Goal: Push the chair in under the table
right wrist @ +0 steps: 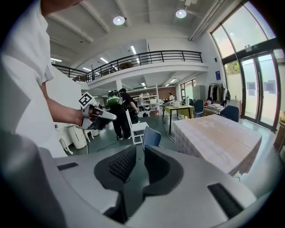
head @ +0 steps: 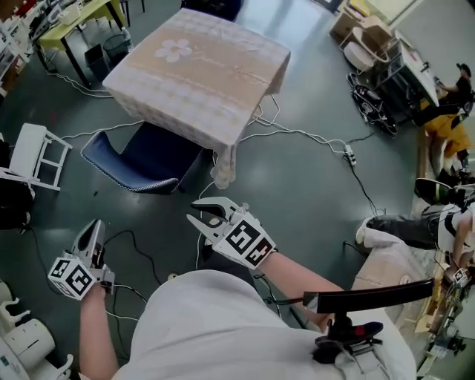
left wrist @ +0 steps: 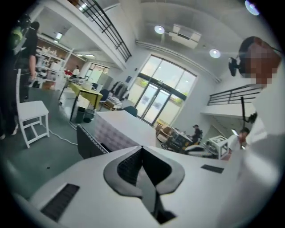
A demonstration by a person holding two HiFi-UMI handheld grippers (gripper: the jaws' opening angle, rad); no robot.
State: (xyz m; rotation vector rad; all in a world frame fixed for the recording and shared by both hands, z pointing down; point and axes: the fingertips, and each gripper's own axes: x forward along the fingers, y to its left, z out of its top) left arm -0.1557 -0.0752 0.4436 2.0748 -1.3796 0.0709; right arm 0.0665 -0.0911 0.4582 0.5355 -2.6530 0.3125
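Note:
The table (head: 200, 70), under a beige cloth with a flower print, stands at the top middle of the head view. The blue chair (head: 141, 159) sits at its near left corner, seat partly beneath the cloth and back toward me. My left gripper (head: 95, 228) hangs low at the left, apart from the chair, jaws shut and empty. My right gripper (head: 194, 211) hovers just below the chair, a narrow gap between its jaws and nothing in it. The left gripper view shows the table (left wrist: 120, 124) and chair back (left wrist: 91, 142). The right gripper view shows the chair (right wrist: 151, 137), table (right wrist: 218, 133) and left gripper (right wrist: 100, 116).
A white chair (head: 37, 156) stands at the left. White cables (head: 312, 137) and a power strip (head: 349, 154) cross the floor right of the table. A seated person (head: 401, 230) is at the right. A yellow-green table (head: 74, 22) and carts (head: 378, 67) stand at the back.

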